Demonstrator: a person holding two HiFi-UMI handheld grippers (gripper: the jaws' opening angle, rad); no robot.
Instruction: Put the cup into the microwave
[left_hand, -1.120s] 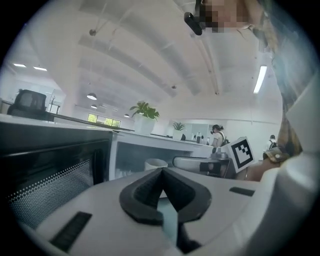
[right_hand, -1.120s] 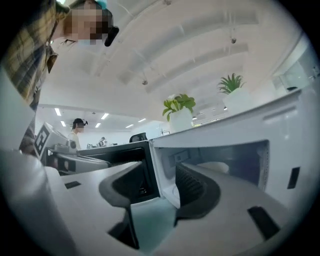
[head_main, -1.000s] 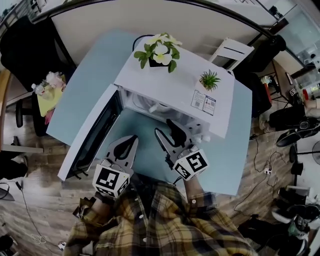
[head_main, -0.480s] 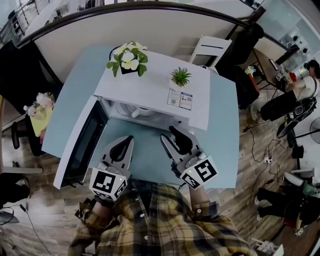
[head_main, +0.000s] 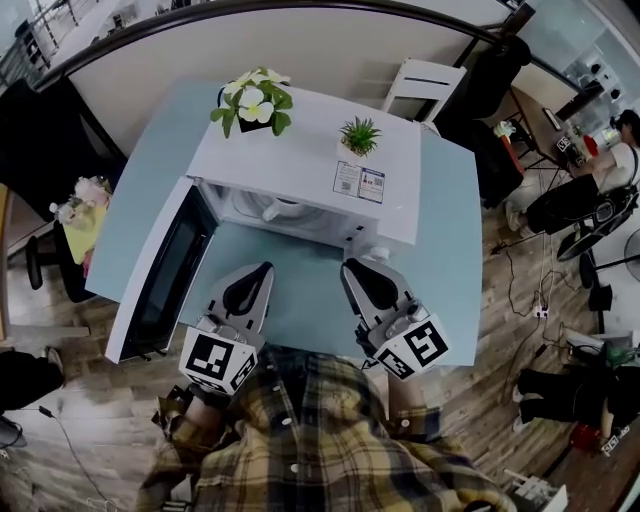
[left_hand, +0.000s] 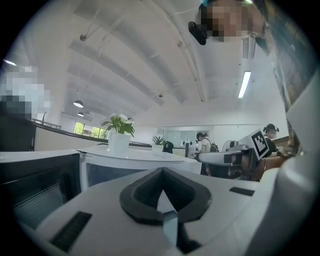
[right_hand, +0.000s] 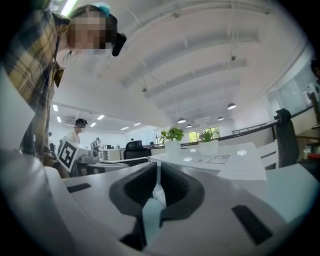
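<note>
A white microwave (head_main: 300, 150) stands on the blue table (head_main: 450, 250) with its door (head_main: 165, 275) swung open to the left. Inside the cavity a white cup (head_main: 283, 209) shows only in part. My left gripper (head_main: 262, 268) hovers in front of the opening, shut and empty; in the left gripper view its tips (left_hand: 161, 171) meet, facing the microwave (left_hand: 132, 157). My right gripper (head_main: 352, 265) hangs beside it near the microwave's right front corner. Its jaws (right_hand: 156, 167) are closing, almost together, with nothing between them.
A pot of white flowers (head_main: 250, 100) and a small green plant (head_main: 359, 135) sit on the microwave's top. A white chair (head_main: 425, 85) stands behind the table. The open door juts past the table's left front edge. People sit at desks to the far right.
Both grippers have drawn back from the microwave's mouth toward the person. The right jaws, wide open a second ago, have come nearly together, empty.
</note>
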